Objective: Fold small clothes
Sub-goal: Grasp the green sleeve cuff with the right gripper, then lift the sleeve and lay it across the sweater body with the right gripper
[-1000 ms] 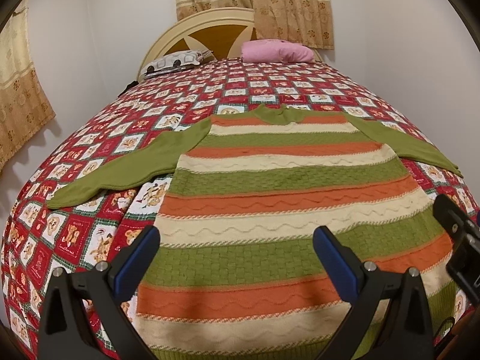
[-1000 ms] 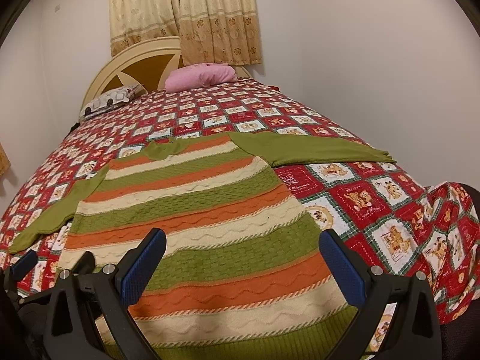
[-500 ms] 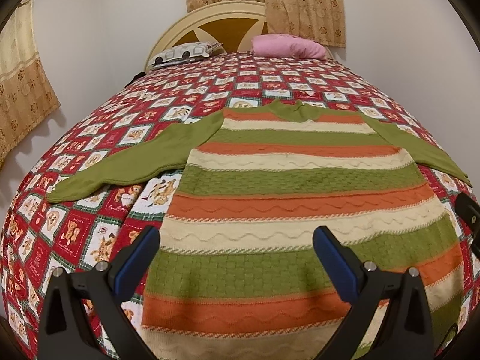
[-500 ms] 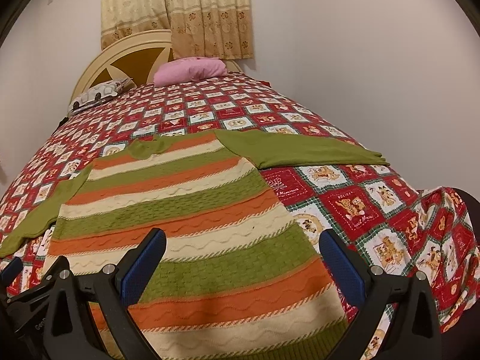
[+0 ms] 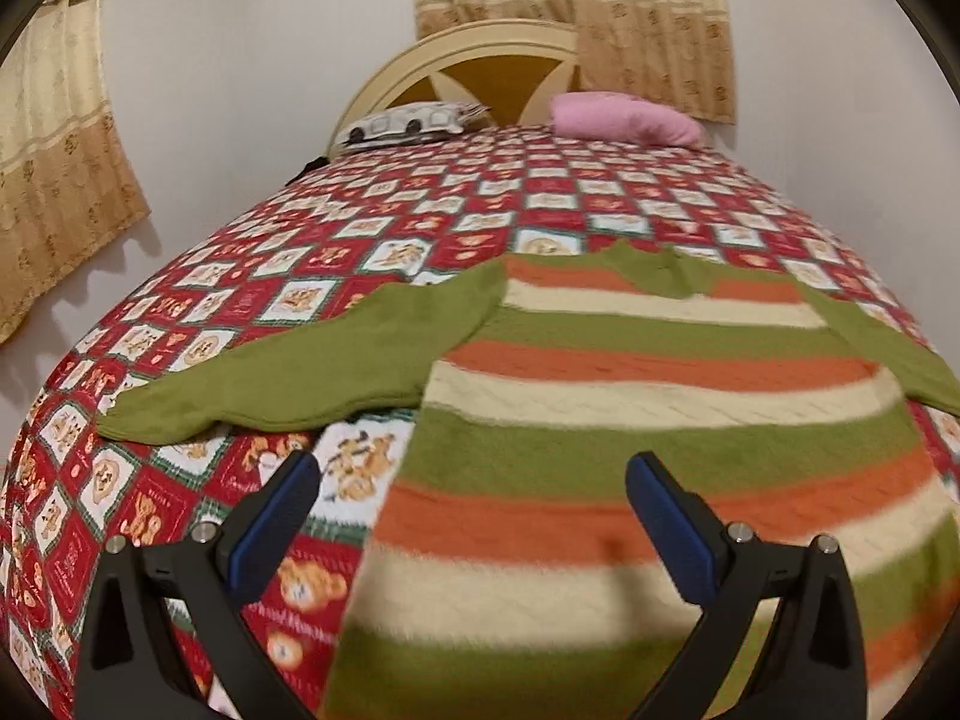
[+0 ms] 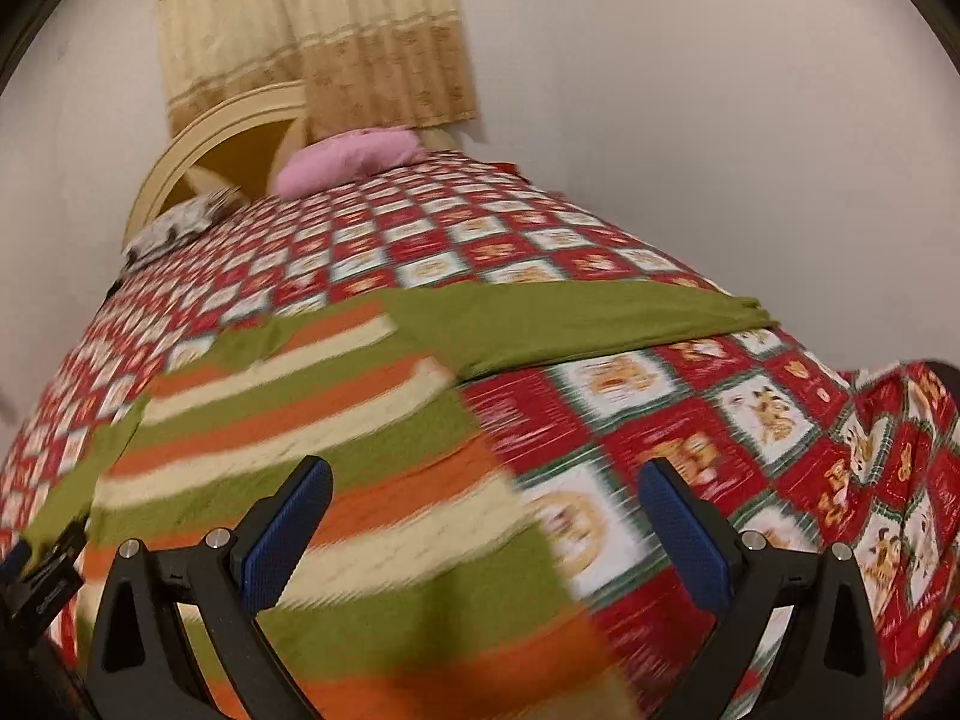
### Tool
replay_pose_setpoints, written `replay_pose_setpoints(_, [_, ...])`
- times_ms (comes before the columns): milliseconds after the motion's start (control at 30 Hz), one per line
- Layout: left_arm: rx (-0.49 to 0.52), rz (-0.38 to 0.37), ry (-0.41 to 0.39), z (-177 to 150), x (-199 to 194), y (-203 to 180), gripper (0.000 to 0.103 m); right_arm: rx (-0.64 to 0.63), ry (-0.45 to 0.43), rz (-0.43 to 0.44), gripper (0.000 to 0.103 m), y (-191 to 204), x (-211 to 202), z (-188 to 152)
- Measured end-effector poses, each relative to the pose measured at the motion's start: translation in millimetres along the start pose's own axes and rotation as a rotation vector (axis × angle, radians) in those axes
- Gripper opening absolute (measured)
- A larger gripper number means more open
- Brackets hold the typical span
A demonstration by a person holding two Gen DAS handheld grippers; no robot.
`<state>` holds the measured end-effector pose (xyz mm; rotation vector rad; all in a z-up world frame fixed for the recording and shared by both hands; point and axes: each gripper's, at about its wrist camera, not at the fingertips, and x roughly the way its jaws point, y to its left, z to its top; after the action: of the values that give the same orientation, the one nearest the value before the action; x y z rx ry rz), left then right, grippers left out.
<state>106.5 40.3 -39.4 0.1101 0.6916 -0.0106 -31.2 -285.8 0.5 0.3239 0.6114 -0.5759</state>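
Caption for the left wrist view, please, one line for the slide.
Open left gripper above a striped sweater spread flat on a patchwork bedspread, its green sleeve stretched out.

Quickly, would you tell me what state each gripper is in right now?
Left gripper: open, holding nothing, above the sweater.
Right gripper: open, holding nothing.

Item count: one striped sweater with two green sleeves, spread on one patchwork quilt. Two pillows: one pink pillow, one patterned pillow. One headboard. Two grippers, each with two blue-padded fingers.
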Motion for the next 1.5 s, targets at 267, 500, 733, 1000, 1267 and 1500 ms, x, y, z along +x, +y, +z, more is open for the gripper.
replay_pose_setpoints(267, [-0.079, -0.024, 0.136, -17.6, 47.1, 9.2, 0.103, 0.299, 0.063, -0.07, 0.072, -158.2, 80.1, 58.1])
replay_pose_setpoints(500, [-0.12, -0.049, 0.19, -20.5, 56.8, 11.0, 0.103, 0.644, 0.182, -0.031, 0.063, -269.7, 155.1, 71.3])
replay_pose_setpoints(733, [-0.159, -0.073, 0.213, -20.7, 62.7, 16.6, 0.103, 0.656, 0.187, -0.099, 0.062, -278.5, 199.4, 93.6])
replay_pose_setpoints(1000, [-0.158, -0.075, 0.219, -20.1, 65.5, 16.2, 0.103, 0.565, 0.224, -0.203, 0.02, -284.2, 227.2, 103.7])
replay_pose_setpoints(1267, [-0.163, -0.081, 0.217, -19.6, 67.0, 15.4, 0.103, 0.441, 0.131, -0.103, 0.007, -268.1, 187.8, 127.7])
replay_pose_setpoints(1500, [-0.172, -0.092, 0.214, -20.5, 66.5, 17.9, 0.103, 0.308, 0.068, -0.027, 0.007, -199.8, 145.0, 155.7])
